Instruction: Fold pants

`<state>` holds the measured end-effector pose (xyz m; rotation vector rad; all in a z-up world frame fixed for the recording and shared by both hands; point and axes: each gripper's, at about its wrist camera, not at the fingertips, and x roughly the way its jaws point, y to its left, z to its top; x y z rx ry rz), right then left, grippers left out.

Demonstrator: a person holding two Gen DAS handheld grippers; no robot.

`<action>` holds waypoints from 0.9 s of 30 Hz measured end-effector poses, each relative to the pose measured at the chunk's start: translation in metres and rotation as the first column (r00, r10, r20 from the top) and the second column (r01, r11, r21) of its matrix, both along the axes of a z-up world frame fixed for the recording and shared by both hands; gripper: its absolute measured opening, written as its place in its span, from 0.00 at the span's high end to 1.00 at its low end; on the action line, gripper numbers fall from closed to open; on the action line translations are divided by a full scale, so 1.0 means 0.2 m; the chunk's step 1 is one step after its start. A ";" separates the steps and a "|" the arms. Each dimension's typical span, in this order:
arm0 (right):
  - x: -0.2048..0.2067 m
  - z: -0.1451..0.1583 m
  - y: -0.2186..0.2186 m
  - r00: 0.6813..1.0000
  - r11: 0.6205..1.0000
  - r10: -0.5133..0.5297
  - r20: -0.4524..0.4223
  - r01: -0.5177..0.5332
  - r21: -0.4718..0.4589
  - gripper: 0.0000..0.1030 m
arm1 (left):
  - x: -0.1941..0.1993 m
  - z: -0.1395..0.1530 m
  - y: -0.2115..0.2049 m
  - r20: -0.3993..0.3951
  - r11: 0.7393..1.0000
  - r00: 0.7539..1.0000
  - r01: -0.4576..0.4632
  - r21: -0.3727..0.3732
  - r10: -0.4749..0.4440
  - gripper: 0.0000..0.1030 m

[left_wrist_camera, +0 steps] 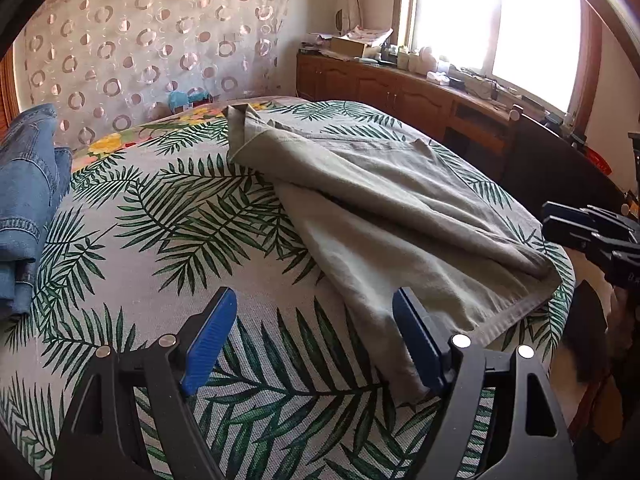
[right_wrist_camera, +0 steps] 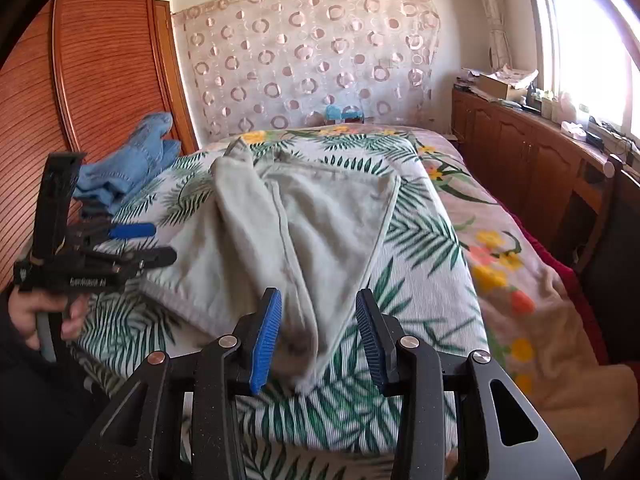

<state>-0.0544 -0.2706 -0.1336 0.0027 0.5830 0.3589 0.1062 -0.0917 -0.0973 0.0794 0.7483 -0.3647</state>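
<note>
two grippers worked over one pair of grey-green pants [left_wrist_camera: 384,208] spread on a bed cover [left_wrist_camera: 168,216] printed with palm fronds.

from the left wrist, the left gripper [left_wrist_camera: 316,340] hung low over the near edge of the bed with its blue pads set wide apart and nothing between them; the right-hand pad sat just over the near corner of the pants without pinching it. the pants lay folded over themselves, running from the far middle of the bed to its near right edge. a heap of blue denim [left_wrist_camera: 28,200] lay well apart at the left. the right gripper [left_wrist_camera: 592,236] showed at the right margin, its fingers too edge-on to read.

from the right wrist, the right gripper [right_wrist_camera: 318,340] had its pads partly spread, and a blurred corner of the pants [right_wrist_camera: 312,240] hung between them, pressed by neither pad. a hand [right_wrist_camera: 44,312] held the left gripper [right_wrist_camera: 152,244] at the left, over the cloth's edge. the denim [right_wrist_camera: 132,160] lay beyond it.
</note>
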 end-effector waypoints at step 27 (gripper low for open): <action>0.95 0.04 0.40 0.967 0.977 0.179 -0.180 -0.196 -0.080 0.72 | -0.05 0.05 0.14 0.104 0.987 0.986 -0.118 -0.110 0.130 0.22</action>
